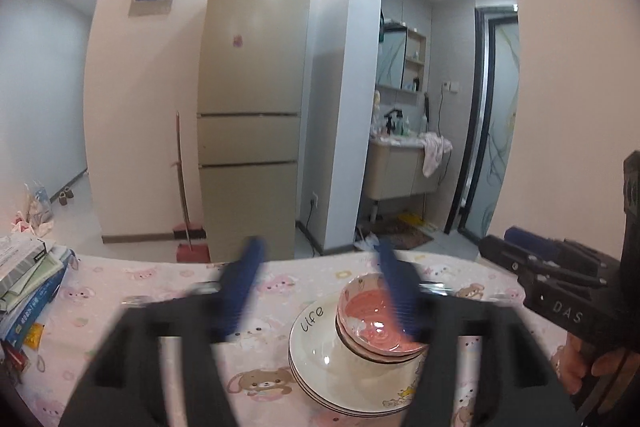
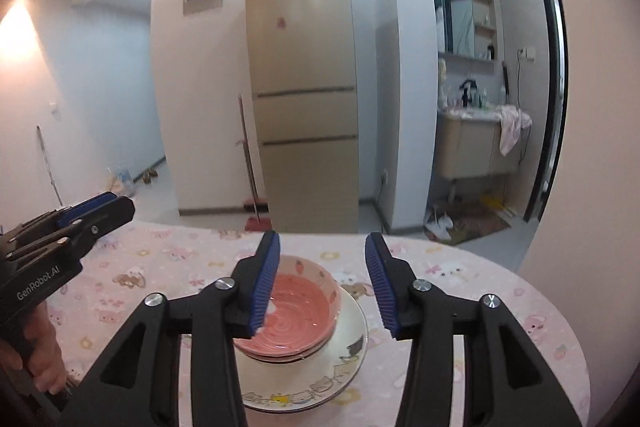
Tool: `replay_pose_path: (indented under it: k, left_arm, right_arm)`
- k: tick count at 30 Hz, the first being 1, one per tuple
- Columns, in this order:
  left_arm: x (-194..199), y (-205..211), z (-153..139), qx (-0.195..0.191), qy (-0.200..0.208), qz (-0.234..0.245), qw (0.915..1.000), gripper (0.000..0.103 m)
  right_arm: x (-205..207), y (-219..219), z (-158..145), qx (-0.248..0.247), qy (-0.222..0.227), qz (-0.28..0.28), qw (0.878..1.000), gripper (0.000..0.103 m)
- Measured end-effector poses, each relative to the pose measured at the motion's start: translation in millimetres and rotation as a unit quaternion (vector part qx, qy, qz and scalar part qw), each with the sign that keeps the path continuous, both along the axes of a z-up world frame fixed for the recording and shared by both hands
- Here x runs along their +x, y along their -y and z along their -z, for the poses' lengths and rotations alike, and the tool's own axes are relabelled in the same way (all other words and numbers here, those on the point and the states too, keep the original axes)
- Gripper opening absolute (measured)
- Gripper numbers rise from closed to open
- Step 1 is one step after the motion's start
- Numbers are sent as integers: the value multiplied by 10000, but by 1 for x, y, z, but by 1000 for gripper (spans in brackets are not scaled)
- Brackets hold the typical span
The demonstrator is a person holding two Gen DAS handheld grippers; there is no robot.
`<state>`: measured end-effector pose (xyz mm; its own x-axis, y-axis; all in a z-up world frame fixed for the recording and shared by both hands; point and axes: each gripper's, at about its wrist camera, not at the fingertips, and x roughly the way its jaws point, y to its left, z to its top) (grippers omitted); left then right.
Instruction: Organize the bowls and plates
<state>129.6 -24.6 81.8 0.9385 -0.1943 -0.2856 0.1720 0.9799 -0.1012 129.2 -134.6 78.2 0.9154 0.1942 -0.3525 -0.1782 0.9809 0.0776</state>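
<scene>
Two handheld tools above a round table point(image 2: 500, 307) under a pink cartoon-print cloth, seen from a camera on each. On the table, a stack of cream plates point(image 2: 352, 343), one lettered "life" near the rim, with nested pink bowls point(image 2: 304, 307) on top, slightly off-centre toward the left of the plates. Left tool point(image 1: 318, 255) spread wide and blurred, nothing between the blue pads, tips raised over the far edge of the stack. Right tool point(image 2: 322, 259) partly spread, also gripping nothing, fingers framing the bowls from above without touching. Each tool visible at the side of the other's view, a hand point(image 2: 28, 355) wrapped round the left one's grip. Beyond the table, a tall beige fridge point(image 2: 304, 87), a broom against the wall, and an alcove with a washbasin and a draped towel. At the left edge of the table, a pile of books point(image 1: 28, 279). Judged step: stacking apparently done, bowls gathered on plates, both tools clear of the dishes. No other loose plates or bowls in sight. Next move, if any: perhaps centring the bowls on the plates, needing a gentle pinch on a rim, or simply pulling away without knocking the stack.
</scene>
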Motion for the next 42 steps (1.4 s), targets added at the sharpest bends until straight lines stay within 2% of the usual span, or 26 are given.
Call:
replay_pose_path:
  k: [2, 4, 6, 7, 8, 10, 13, 16, 20, 26, 31, 37, 42]
  left_arm:
    - [-13, -3, -3, -16, 142, -30, 9999, 87]
    - [-26, 0, -6, 264, 189, 32, 9995, 87]
    - [-43, 1, -8, 430, 426, -99, 9981, 88]
    - [-53, 2, -9, 523, 557, -111, 9970, 92]
    - [-61, 2, -11, 586, 644, -143, 9961, 93]
    - [-78, -2, -11, 555, 873, -262, 9943, 103]
    - [-98, -9, -10, 475, 1211, -392, 9907, 103]
    - [-115, -15, -2, 469, 1281, -314, 9902, 103]
    - [-132, -25, 24, 69, 1431, -365, 9890, 103]
    - [-139, -24, 61, 288, 1203, -315, 9918, 103]
    - [-136, -29, 77, 251, 1169, -414, 9920, 103]
    - [-130, -40, 93, 76, 954, -504, 9941, 103]
    - [-132, -31, 94, 267, 1002, -428, 9937, 103]
  right_arm:
    - [-13, -1, -4, 158, 54, -97, 9998, 52]
    - [-27, -2, -9, 193, 207, -201, 9994, 65]
    - [-40, -4, -14, 168, 449, -194, 9987, 94]
    - [-46, -5, -17, 165, 581, -181, 9980, 101]
    - [-54, -4, -19, 176, 709, -142, 9972, 103]
    - [-62, -3, -20, 215, 827, -55, 9963, 103]
    - [-76, -2, -18, 284, 959, -22, 9950, 103]
    - [-92, -4, -11, 235, 1095, -23, 9937, 103]
    - [-111, -13, 6, 94, 1394, 81, 9902, 103]
    - [-125, -35, 43, -315, 1502, 82, 9881, 103]
    - [-129, -45, 64, -524, 1552, 59, 9865, 103]
    - [-128, -39, 82, -471, 1478, 206, 9877, 103]
    - [-133, -26, 83, -204, 1523, 259, 9878, 103]
